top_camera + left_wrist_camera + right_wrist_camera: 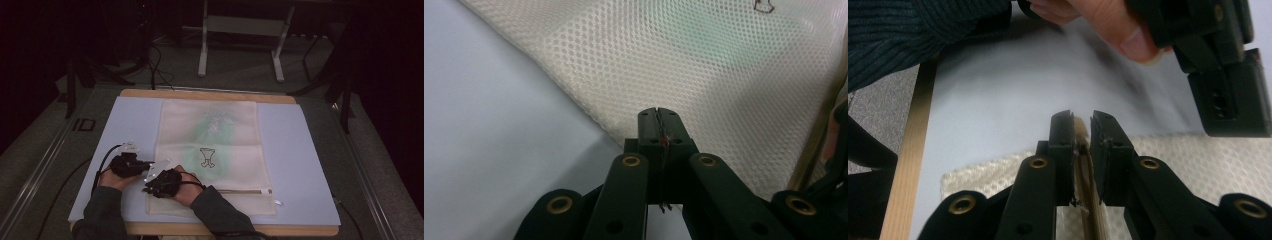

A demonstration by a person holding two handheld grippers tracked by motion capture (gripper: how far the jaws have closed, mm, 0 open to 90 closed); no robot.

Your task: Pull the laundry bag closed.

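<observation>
While my left gripper (659,125) pinches the cream mesh laundry bag's (215,150) left edge, my right gripper (1082,125) clamps its beige zipper strip (1088,190), which runs rightward.

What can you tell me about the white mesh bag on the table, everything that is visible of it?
The mesh bag is a cream-white net fabric with fine holes, lying flat on the pale blue mat. A green shape shows faintly through it, and a small dark emblem sits near its middle. A beige zipper band runs across its near end. The left gripper is shut on its left edge; the right gripper pinches the zipper band near the same corner.
</observation>
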